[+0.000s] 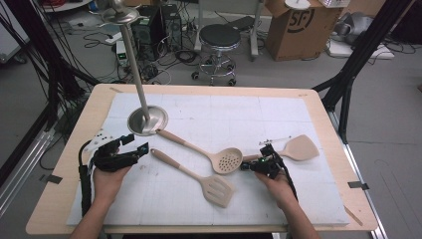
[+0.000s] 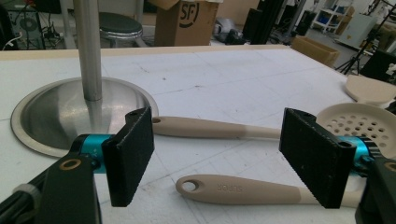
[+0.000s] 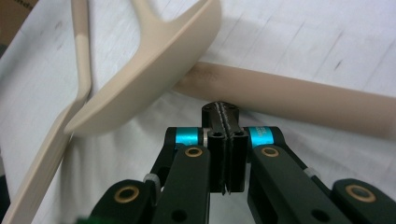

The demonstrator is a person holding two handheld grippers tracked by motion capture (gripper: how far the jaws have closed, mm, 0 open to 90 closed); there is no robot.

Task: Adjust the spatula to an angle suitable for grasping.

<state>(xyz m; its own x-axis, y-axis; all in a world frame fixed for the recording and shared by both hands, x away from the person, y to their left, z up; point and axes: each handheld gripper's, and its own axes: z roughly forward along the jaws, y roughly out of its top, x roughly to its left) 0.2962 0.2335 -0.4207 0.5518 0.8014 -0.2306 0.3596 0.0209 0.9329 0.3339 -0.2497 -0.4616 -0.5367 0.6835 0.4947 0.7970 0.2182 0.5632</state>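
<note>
Three beige utensils lie on the white mat point(image 1: 308, 199): a skimmer point(image 1: 226, 160), a slotted turner point(image 1: 217, 190) and a solid spatula point(image 1: 301, 148). My left gripper point(image 1: 137, 143) rests at the mat's left, jaws open and empty. In its own view the left gripper point(image 2: 219, 158) looks along the turner's handle point(image 2: 233, 190) and the skimmer's handle point(image 2: 210, 128). My right gripper point(image 1: 245, 166) is shut with nothing between its jaws. In the right gripper view its tip point(image 3: 223, 109) sits just short of the spatula's handle point(image 3: 289, 98), with the skimmer's head point(image 3: 149, 70) beyond. Whether the tip touches the handle is unclear.
A metal stand rises from a round base point(image 1: 148, 121) at the mat's back left, its pole point(image 1: 134, 64) leaning up and away. In the left gripper view the base point(image 2: 56, 116) is close ahead on the left. A stool point(image 1: 219, 37) and a cardboard box point(image 1: 298, 25) stand behind the table.
</note>
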